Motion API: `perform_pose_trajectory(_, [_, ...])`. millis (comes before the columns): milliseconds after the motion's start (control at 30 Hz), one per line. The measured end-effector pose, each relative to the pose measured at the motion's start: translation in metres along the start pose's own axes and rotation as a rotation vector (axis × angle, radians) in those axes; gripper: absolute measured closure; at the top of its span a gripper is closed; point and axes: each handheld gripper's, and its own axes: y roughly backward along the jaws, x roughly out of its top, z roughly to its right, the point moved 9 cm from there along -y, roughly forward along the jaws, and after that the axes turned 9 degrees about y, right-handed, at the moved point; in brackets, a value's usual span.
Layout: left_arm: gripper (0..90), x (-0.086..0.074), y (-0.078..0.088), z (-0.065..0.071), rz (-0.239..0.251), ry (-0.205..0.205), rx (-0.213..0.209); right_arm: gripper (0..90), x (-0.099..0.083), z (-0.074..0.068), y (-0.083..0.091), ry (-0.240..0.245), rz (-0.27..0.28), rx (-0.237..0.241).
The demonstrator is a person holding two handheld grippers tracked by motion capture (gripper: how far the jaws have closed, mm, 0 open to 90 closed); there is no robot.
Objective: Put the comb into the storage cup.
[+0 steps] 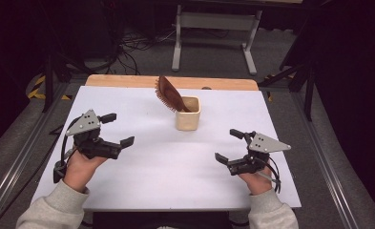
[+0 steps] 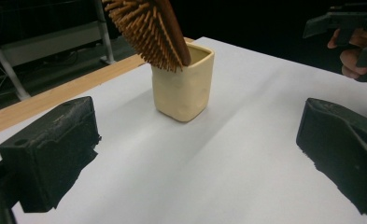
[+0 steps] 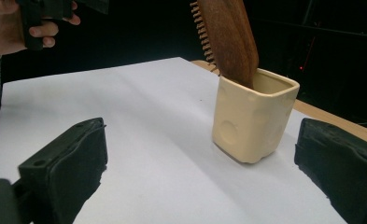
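The brown hairbrush [image 1: 170, 94] stands in the cream cup [image 1: 188, 117] near the back of the white counter [image 1: 142, 176], its handle down inside and its bristle head leaning up and left. Both grippers sit in front of the cup, well apart from it. The left gripper [image 1: 117, 129] and the right gripper [image 1: 229, 145] are wide open and hold nothing. Both look about as near.

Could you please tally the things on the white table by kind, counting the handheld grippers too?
Cream cup: 1
Brown wooden hairbrush, standing in the cup: 1
Handheld grippers, left gripper and right gripper, both open and empty: 2
Total: 4
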Motion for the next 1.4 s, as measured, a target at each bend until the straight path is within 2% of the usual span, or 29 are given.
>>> perform_pose_trajectory(367, [0.0,-0.036,0.006,-0.01,0.034,0.013,0.012,2.9,-0.009,-0.003,-0.003,-0.002,-0.024,0.014])
perform_pose_trajectory(433, [0.0,-0.041,0.005,-0.011,0.032,0.03,0.004,2.8,-0.011,-0.003,-0.004,-0.003,-0.024,0.017])
perform_pose_trajectory(567, [0.0,-0.05,0.006,-0.014,0.026,0.026,0.01,2.7,-0.013,-0.005,-0.005,-0.001,-0.011,0.022])
perform_pose_trajectory(600, [0.0,-0.055,0.004,-0.015,0.03,0.044,0.003,2.7,-0.014,-0.004,-0.005,-0.001,-0.015,0.019])
perform_pose_trajectory(767, [0.0,-0.066,0.002,-0.016,0.014,0.031,0.007,2.1,-0.022,-0.004,-0.006,-0.01,-0.033,0.014])
perform_pose_trajectory(933, [0.1,-0.083,0.0,-0.018,0.028,0.056,0.008,2.0,-0.027,-0.004,-0.006,-0.016,-0.035,0.007])
perform_pose_trajectory(967, [0.1,-0.086,0.0,-0.018,0.034,0.074,0.001,2.0,-0.029,-0.003,-0.006,-0.017,-0.037,-0.006])
perform_pose_trajectory(1033, [0.1,-0.088,0.0,-0.019,0.037,0.077,0.002,1.8,-0.031,-0.002,-0.005,-0.007,-0.035,-0.022])
perform_pose_trajectory(1100, [0.1,-0.094,-0.002,-0.02,0.031,0.09,0.003,1.6,-0.033,-0.004,-0.006,-0.009,-0.028,-0.014])
perform_pose_trajectory(1233, [0.1,-0.101,-0.005,-0.021,0.004,0.085,0.013,1.4,-0.04,-0.006,-0.009,-0.014,-0.041,0.0])
perform_pose_trajectory(1400, [0.0,-0.099,-0.002,-0.021,0.024,0.103,0.01,1.0,-0.044,-0.008,-0.01,-0.027,-0.053,0.013])
